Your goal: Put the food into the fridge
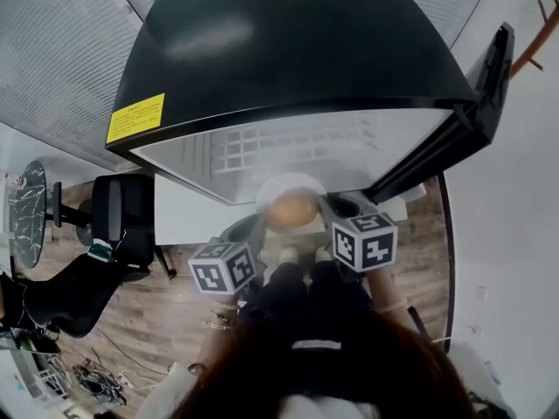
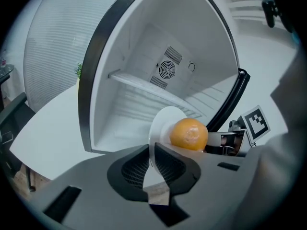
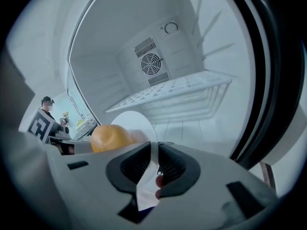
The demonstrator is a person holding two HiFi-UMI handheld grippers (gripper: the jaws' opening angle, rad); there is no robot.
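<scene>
**Left gripper view.** Left gripper [image 2: 152,159]: jaws narrow, pads clamped on the near rim of a white plate [image 2: 162,121]. 1 orange [image 2: 189,134] sits loose on the plate, toward its far side. Behind it the fridge [image 2: 103,80] stands open, with a white interior, a wire shelf [image 2: 144,83] and a round fan grille [image 2: 166,70] on the back wall. No food shows inside.

**Right gripper view.** Right gripper [image 3: 154,161]: jaws also narrow, closed on the opposite rim of the same plate. The orange lies to the left of the jaws. The fridge cavity fills the view ahead.

**Head view.** Plate and orange are carried between the 2 grippers, just in front of the open cavity and not yet inside. The fridge door [image 1: 454,133] hangs open at the right.

**Handling (judgement).**
- The plate looks stiff, smooth and thin-rimmed, probably breakable if dropped and likely to slip in a pinch grip.
- The load is light.
- The orange is round and nothing restrains it, so any tilt could roll it off.
- 2 grips on opposite rims suit this load; both sides need to stay level and move together.
- Setting the plate flat on the shelf before either grip loosens looks safest.
</scene>
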